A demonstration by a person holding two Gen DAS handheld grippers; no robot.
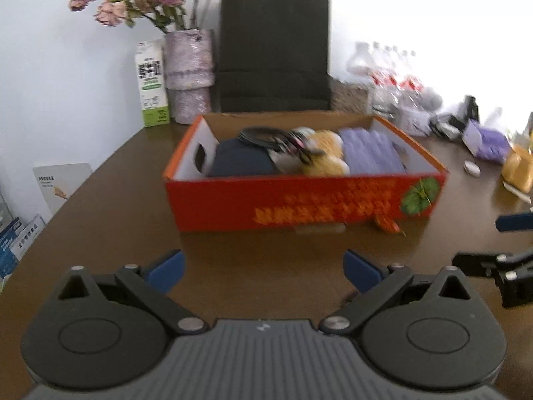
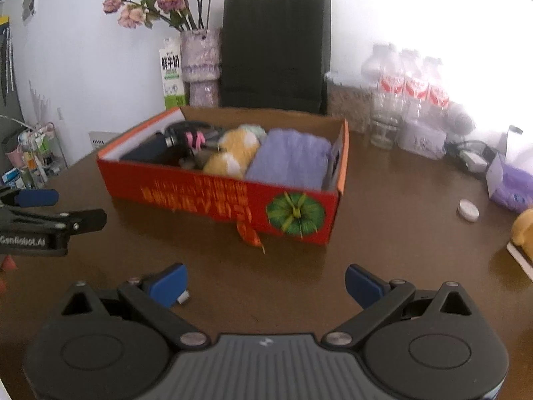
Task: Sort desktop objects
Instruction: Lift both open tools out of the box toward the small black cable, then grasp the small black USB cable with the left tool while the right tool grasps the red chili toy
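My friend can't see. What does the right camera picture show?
A red box sits on a brown table, filled with a purple towel, yellow plush and dark things. The open right claw in front holds nothing.

Both views bright, daylight from the right: wall [image 1: 433, 16] blown out white there, bottles [image 2: 404, 90] washed by glare. Red box [image 1: 299, 200] motion-blurred, print unreadable; its contents smeared too. Brown desk [image 2: 399, 250] shows soft sheen, faint shadow under the box's front edge. Strong fisheye bend at the edges, dark vignette corners. Near gripper bodies are sharp.
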